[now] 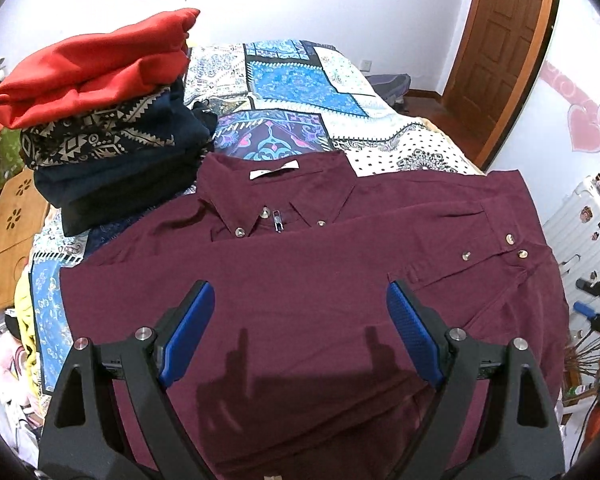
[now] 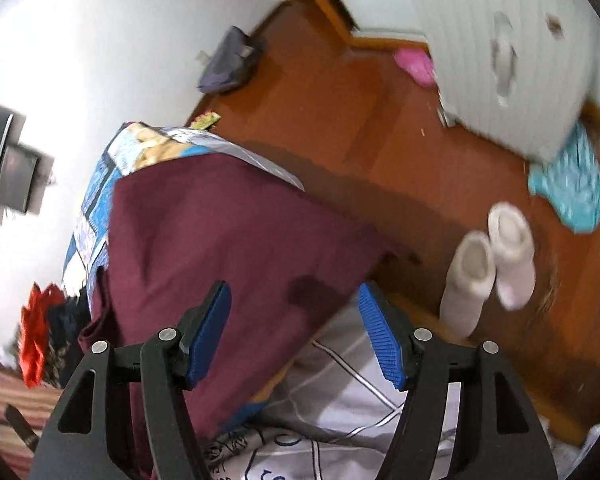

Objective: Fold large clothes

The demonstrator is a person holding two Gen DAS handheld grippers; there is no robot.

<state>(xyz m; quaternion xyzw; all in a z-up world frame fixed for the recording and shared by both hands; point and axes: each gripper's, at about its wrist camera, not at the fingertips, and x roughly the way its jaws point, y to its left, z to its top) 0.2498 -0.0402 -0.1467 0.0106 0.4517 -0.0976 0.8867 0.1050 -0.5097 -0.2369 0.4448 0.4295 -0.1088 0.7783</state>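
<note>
Left wrist view: left gripper point(image 1: 300, 332) jaws wide, holding nothing, hovering over maroon button-up shirt point(image 1: 300, 280) spread flat on the bed point(image 1: 300, 92); collar ahead of the jaws, one sleeve folded across the chest, cuff ahead-right of the right jaw. Stack of folded clothes point(image 1: 100, 120), red one on top, ahead-left of the jaws. Right wrist view, blurred: right gripper point(image 2: 294, 332) jaws wide, empty, above the shirt's point(image 2: 220, 240) edge at the bedside; shirt under and ahead of the left jaw, white boots point(image 2: 492, 264) on the wooden floor point(image 2: 360, 120) ahead-right.
</note>
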